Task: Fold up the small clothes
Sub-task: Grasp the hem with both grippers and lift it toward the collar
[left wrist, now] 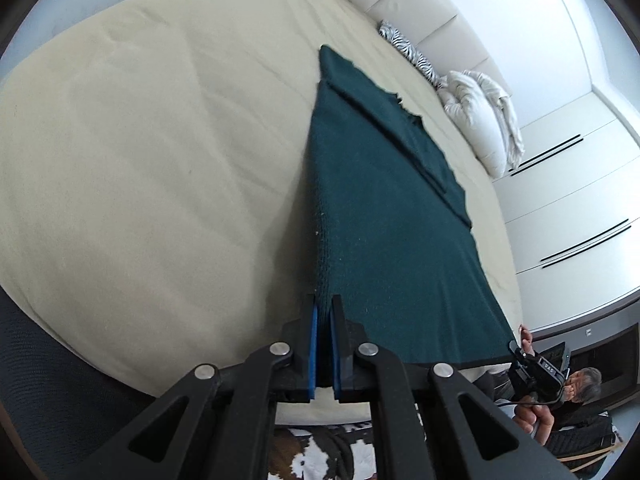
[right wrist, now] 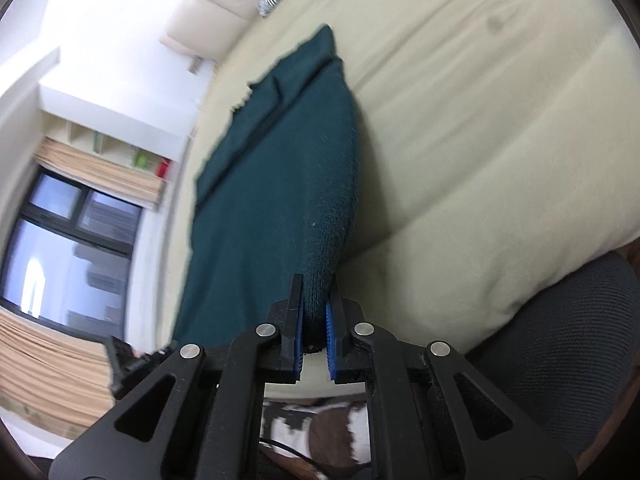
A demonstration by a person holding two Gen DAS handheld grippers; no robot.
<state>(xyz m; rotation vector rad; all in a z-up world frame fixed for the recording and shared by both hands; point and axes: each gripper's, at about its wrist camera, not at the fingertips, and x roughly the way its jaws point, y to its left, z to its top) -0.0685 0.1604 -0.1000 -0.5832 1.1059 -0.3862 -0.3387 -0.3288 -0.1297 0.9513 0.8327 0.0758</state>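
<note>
Both tools, left [left wrist: 324, 320] and right [right wrist: 318, 312], are pinching a corner of the green cloth [left wrist: 380, 208] over the bed [left wrist: 140, 140] (mid-frame). It looks soft and floppy, so holding corners is working best.

My two wrist cameras sit low at the bed's [left wrist: 140, 160] near edge, facing its far end; both share the green cloth [left wrist: 380, 240] mid-frame.

bed [left wrist: 140, 140] – cream cover, lightly creased | green cloth [left wrist: 380, 220] – far part lies on bed | duvet [left wrist: 484, 120] – bunched beyond cloth, at headboard | zebra pillow [left wrist: 404, 46] – behind duvet
</note>
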